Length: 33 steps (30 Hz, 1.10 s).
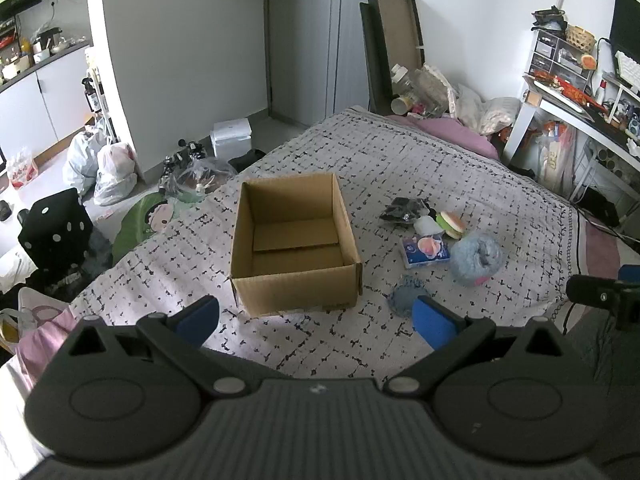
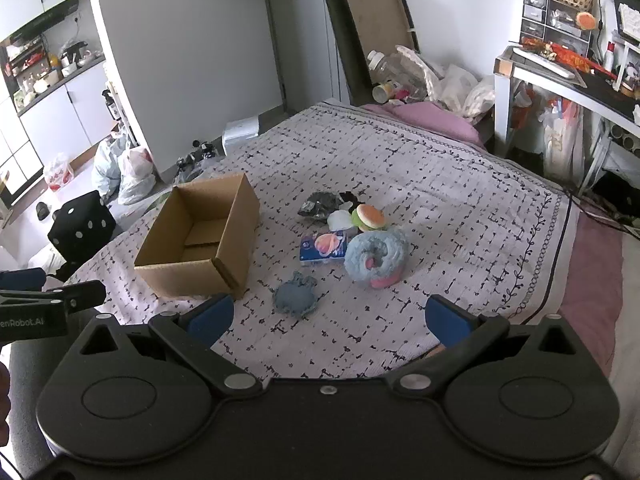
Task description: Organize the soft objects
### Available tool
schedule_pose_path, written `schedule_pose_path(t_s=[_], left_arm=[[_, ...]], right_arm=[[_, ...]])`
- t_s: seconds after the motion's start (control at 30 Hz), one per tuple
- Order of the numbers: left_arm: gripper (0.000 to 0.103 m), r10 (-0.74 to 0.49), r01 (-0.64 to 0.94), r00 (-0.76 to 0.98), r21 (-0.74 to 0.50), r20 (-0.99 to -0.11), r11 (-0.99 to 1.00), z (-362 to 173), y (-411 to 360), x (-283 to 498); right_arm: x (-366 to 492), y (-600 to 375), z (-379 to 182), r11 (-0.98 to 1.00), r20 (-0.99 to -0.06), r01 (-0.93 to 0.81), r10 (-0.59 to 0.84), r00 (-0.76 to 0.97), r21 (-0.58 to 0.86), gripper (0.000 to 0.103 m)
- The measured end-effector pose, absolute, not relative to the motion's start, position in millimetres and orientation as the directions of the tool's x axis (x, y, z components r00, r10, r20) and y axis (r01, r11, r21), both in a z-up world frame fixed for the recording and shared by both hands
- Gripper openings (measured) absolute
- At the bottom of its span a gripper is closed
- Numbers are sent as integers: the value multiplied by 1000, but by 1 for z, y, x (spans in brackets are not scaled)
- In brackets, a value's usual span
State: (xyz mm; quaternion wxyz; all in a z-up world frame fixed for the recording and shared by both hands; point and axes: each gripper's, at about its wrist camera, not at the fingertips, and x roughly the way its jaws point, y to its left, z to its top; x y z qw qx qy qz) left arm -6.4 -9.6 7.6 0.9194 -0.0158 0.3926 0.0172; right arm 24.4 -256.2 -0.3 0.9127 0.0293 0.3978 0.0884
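An open cardboard box (image 1: pixel 294 240) (image 2: pixel 200 246) stands empty on the patterned bedspread (image 1: pixel 440 184) (image 2: pixel 440 184). To its right lies a cluster of soft things: a fluffy blue ring (image 1: pixel 476 258) (image 2: pixel 376 258), a burger-shaped toy (image 1: pixel 451 224) (image 2: pixel 370 217), a blue tissue pack (image 1: pixel 426 251) (image 2: pixel 323 247), a white piece (image 2: pixel 340 220), a dark bag (image 1: pixel 404 210) (image 2: pixel 322 203) and a small blue knitted piece (image 1: pixel 404 300) (image 2: pixel 296 298). My left gripper (image 1: pixel 316 320) hovers open in front of the box. My right gripper (image 2: pixel 330 322) hovers open just short of the knitted piece. Neither holds anything.
Pillows and clutter (image 1: pixel 440 96) pile up at the bed's far end. A desk (image 1: pixel 580 116) stands to the right. Plastic bags (image 1: pixel 108 168) and a black dotted cube (image 1: pixel 56 228) sit on the floor to the left.
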Motion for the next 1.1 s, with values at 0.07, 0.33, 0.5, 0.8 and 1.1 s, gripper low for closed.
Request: schedule_pose_path(t_s=[0.07, 0.33, 0.5, 0.8, 1.1], left_arm=[[102, 18, -44, 691, -17, -722, 999, 8, -10, -6], [102, 19, -43, 690, -15, -723, 999, 8, -10, -4], [102, 19, -43, 690, -14, -724, 999, 8, -11, -3], [102, 22, -47, 690, -14, -724, 999, 8, -10, -3], [102, 22, -51, 683, -18, -731, 999, 3, -17, 16]], right_arm=[[25, -257, 0, 983, -720, -138, 184, 669, 123, 103], [25, -257, 0, 983, -720, -139, 185, 669, 123, 103], [26, -258, 0, 983, -721, -137, 183, 668, 122, 103], [29, -259, -1, 983, -723, -137, 185, 666, 125, 103], [50, -264, -9, 980, -735, -132, 198, 649, 148, 103]])
